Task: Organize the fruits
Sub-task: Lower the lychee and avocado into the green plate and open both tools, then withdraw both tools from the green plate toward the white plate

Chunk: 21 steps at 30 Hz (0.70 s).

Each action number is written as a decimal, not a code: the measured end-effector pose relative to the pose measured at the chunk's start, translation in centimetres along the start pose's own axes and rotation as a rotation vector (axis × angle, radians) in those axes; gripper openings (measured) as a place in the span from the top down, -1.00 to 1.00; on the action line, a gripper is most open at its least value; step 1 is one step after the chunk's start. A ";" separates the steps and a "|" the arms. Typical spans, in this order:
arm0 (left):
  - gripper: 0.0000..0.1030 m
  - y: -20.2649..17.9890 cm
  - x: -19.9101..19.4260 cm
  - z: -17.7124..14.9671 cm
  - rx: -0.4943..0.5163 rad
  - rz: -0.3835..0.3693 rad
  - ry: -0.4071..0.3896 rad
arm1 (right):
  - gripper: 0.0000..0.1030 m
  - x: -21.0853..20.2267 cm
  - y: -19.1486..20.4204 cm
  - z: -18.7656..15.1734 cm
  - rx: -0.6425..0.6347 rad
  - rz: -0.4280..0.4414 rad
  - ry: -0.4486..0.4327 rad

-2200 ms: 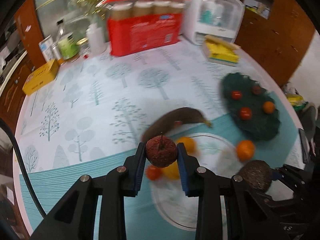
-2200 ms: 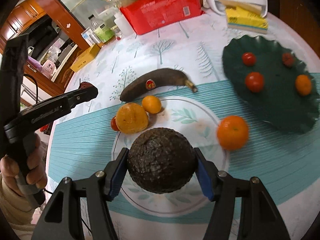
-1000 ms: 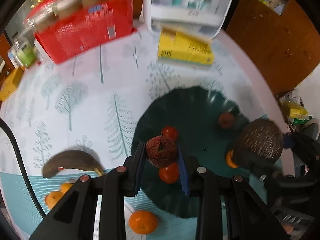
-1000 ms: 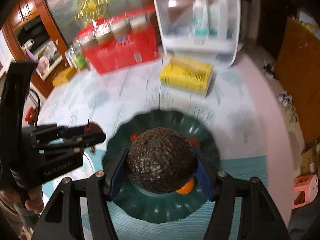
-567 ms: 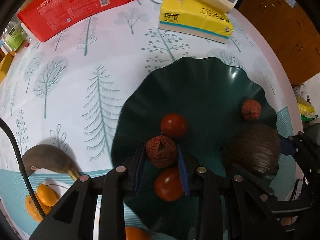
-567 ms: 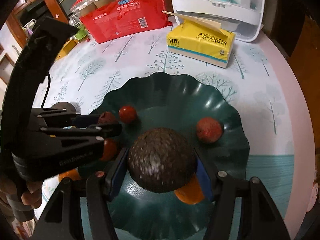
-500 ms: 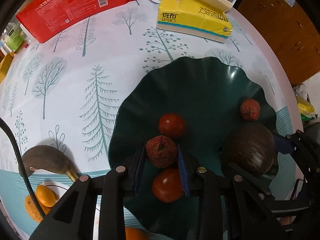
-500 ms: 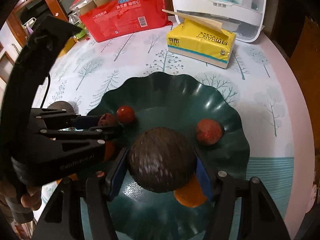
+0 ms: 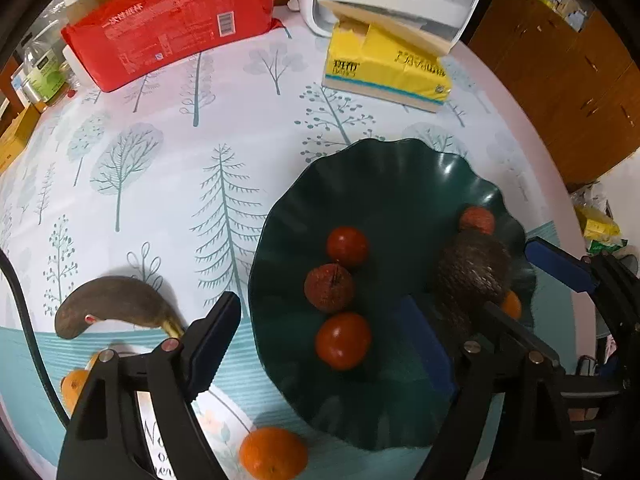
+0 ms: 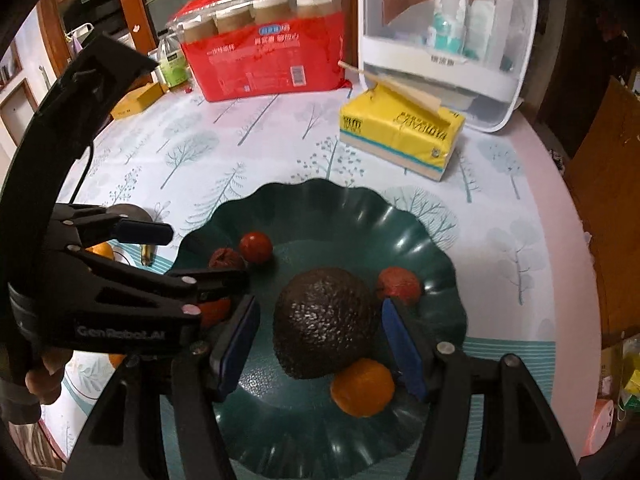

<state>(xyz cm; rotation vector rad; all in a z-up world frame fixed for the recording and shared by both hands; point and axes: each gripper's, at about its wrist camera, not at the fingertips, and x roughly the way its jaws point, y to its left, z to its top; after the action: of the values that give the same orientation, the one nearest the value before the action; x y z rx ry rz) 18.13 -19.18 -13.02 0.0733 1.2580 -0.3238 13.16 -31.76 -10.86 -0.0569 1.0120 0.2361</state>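
A dark green wavy plate (image 9: 396, 184) (image 10: 328, 216) holds the fruit. My left gripper (image 9: 320, 344) is open and empty; a dark red lychee (image 9: 329, 287) lies on the plate between its spread fingers, with a red tomato (image 9: 346, 245) beyond it and another (image 9: 342, 341) nearer. My right gripper (image 10: 320, 344) is open; the dark avocado (image 10: 326, 322) rests on the plate between its pads, apart from both. A small orange (image 10: 363, 388) and a red lychee (image 10: 398, 285) lie beside the avocado.
A brown banana (image 9: 108, 305), an orange (image 9: 273, 453) and more oranges by a white plate (image 9: 224, 420) lie at the left. A yellow tissue pack (image 10: 400, 136), a red package (image 10: 264, 60) and a white organizer (image 10: 444, 40) stand behind the green plate.
Both grippers have opened. The lychee dropped from the left one onto the green plate, and the avocado settled onto the plate out of the right one.
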 end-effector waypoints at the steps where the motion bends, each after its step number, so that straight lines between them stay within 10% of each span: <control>1: -0.59 0.0 -0.5 -0.1 -0.002 -0.002 -0.005 | -0.25 -0.4 0.1 0.0 0.002 -0.002 -0.008; 21: -0.61 5.8 -15.8 -6.2 0.056 0.073 -0.179 | -0.25 -13.3 4.9 -0.5 0.049 -0.028 -0.157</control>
<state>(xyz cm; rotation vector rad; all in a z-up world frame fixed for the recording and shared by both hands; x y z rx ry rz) 9.78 -9.08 -0.81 0.1355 1.0669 -0.2956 4.93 -29.35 0.41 -0.0075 0.8601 0.1871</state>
